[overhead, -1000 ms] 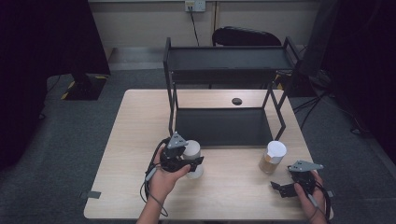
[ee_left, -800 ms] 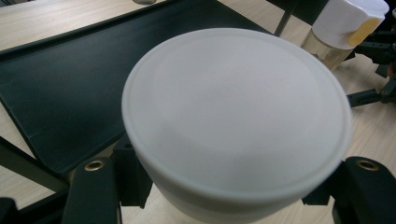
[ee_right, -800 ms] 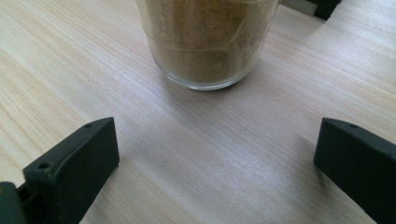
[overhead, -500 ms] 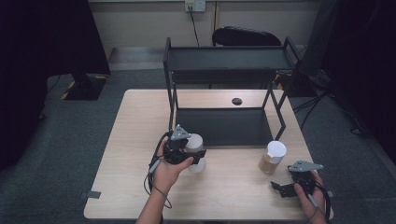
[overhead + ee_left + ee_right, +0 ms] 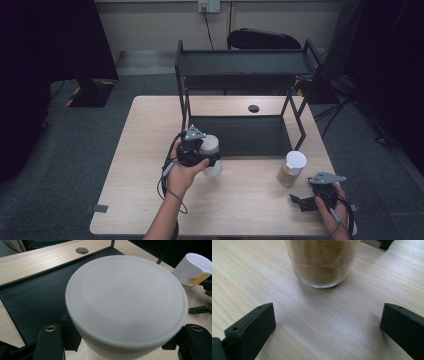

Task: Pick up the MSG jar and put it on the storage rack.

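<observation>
Pale wood-grain bench (image 5: 240, 210) carrying a black metal two-tier shelf rack (image 5: 240, 67) along its far edge; the rack's lower tray is flat, matte and rectangular. A small dark round hole (image 5: 253, 108) sits in the benchtop behind that tray. Left gripper (image 5: 200, 157), near the tray's front-left corner, has its jaws clenched on a white cylindrical container (image 5: 126, 302) with a smooth, matte, round lid and a raised rim; the jaws press against its opposite sides below the lid. Right gripper (image 5: 312, 200), at the bench's near-right corner, has its jaws released and spread wide over bare wood. Just beyond them stands a clear glass jar (image 5: 322, 262) with a rounded base, filled with tan granular material and capped by a white lid (image 5: 296, 161), near the tray's front-right corner.
</observation>
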Available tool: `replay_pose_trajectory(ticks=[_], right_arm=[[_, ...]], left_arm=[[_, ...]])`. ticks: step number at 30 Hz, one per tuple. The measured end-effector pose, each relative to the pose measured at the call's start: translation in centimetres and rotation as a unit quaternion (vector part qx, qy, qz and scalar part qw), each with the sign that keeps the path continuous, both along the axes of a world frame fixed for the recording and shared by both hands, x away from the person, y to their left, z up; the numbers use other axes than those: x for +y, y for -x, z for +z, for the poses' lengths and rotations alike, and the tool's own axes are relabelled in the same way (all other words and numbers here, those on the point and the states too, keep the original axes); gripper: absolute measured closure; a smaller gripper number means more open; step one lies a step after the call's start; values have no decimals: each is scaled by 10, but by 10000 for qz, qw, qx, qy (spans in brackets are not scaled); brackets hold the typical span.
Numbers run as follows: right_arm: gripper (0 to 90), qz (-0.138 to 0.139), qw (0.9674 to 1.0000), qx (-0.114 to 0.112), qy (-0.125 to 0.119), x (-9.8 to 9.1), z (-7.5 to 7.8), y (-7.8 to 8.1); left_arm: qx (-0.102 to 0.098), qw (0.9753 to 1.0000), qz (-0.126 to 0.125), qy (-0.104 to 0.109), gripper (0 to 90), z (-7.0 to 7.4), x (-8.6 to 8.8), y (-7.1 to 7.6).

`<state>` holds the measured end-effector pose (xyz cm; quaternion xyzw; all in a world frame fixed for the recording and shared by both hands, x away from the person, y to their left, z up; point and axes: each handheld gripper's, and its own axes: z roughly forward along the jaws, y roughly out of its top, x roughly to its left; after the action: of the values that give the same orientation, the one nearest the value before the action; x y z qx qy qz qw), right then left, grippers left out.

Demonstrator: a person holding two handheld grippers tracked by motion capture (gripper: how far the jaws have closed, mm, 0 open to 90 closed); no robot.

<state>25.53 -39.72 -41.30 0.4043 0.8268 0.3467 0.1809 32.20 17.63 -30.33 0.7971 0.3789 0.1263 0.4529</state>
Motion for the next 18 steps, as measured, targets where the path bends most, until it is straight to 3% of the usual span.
replay_pose_trajectory(ticks=[18], right_arm=[[0,-10,10000,0,0,0,0,0]], left_arm=[[-7,10000,8,-36,350,14,-12,-21]])
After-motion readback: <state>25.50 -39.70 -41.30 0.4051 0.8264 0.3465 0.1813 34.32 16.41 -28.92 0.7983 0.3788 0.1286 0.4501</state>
